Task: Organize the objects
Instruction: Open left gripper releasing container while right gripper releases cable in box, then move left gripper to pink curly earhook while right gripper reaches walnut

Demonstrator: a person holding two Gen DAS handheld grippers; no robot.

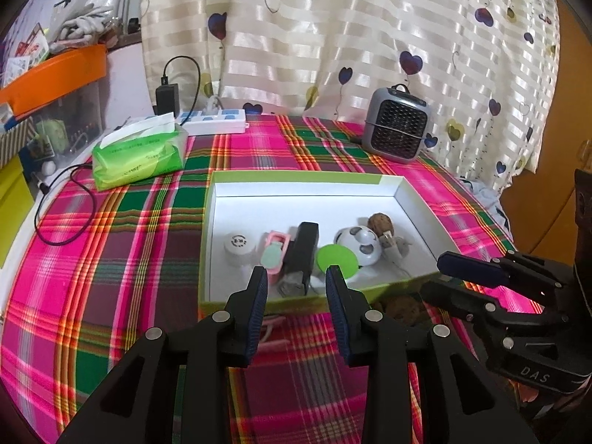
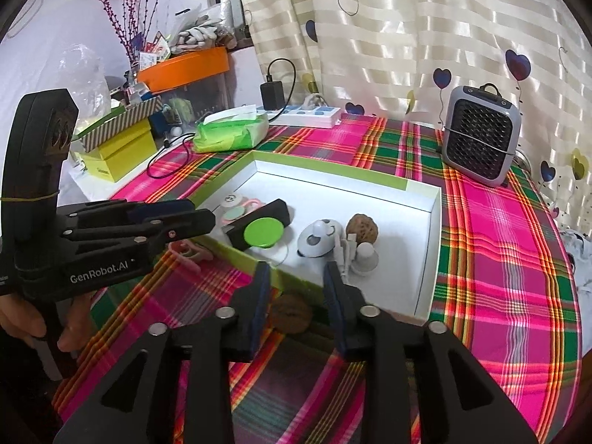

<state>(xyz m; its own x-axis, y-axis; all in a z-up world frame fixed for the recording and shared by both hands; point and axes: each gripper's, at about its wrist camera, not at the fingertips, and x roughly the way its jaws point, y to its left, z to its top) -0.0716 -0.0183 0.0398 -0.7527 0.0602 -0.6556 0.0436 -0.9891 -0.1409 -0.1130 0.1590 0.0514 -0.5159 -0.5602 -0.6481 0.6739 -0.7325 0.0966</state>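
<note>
A shallow white box with a green rim [image 1: 296,177] [image 2: 425,222] lies on the plaid cloth. It holds a white round cap [image 1: 239,247], a pink clip [image 1: 275,255], a black block [image 1: 305,248] [image 2: 266,218], a green disc [image 1: 336,261] [image 2: 263,232], a panda-faced white ball [image 1: 359,246] [image 2: 318,238] and a walnut [image 1: 381,223] [image 2: 362,226]. A second walnut [image 2: 290,312] [image 1: 401,309] and a pink hair clip [image 2: 188,253] lie on the cloth in front of the box. My left gripper [image 1: 296,285] [image 2: 196,214] is open and empty. My right gripper [image 2: 296,281] [image 1: 431,275] is open above the loose walnut.
A green tissue pack [image 1: 138,155], a white power strip [image 1: 218,120] with a black adapter, and a grey mini heater [image 1: 397,125] [image 2: 481,144] stand at the back. Orange and yellow boxes [image 2: 118,148] crowd the left side. A striped curtain hangs behind.
</note>
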